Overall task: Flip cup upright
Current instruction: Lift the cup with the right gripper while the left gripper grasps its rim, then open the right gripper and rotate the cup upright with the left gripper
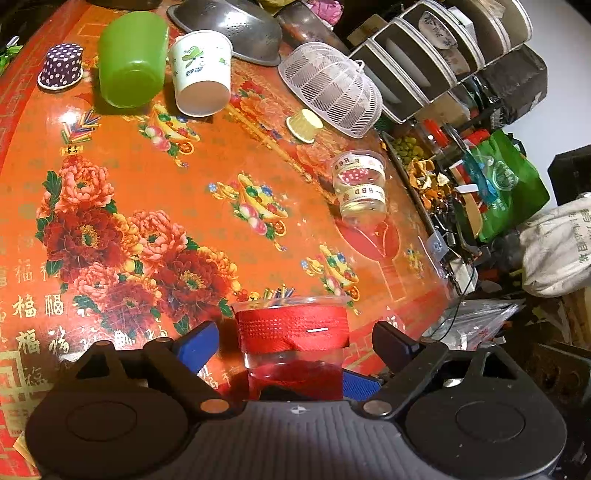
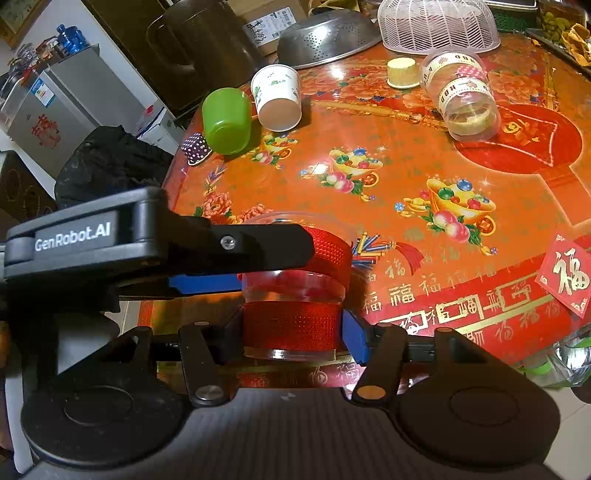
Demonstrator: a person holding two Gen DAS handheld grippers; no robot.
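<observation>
A clear plastic cup with red ribbon bands (image 1: pixel 293 332) stands upright, mouth up, at the near edge of the round table (image 1: pixel 155 192). My right gripper (image 2: pixel 291 328) is shut on the cup's (image 2: pixel 295 280) lower red band, its blue pads pressed on both sides. My left gripper (image 1: pixel 291 343) is open around the cup's upper part, fingers apart from it; one left finger (image 2: pixel 236 247) reaches in from the left in the right wrist view. Another clear cup with HBD ribbon (image 1: pixel 360 184) lies on its side, also in the right wrist view (image 2: pixel 461 96).
A green cup (image 1: pixel 131 59) and a white paper cup (image 1: pixel 201 74) lie on their sides at the far edge. A purple dotted cup (image 1: pixel 61 66) and a small gold cup (image 1: pixel 304 125) stand mouth down. A white mesh cover (image 1: pixel 332 88) and a steel colander (image 1: pixel 236 26) sit behind.
</observation>
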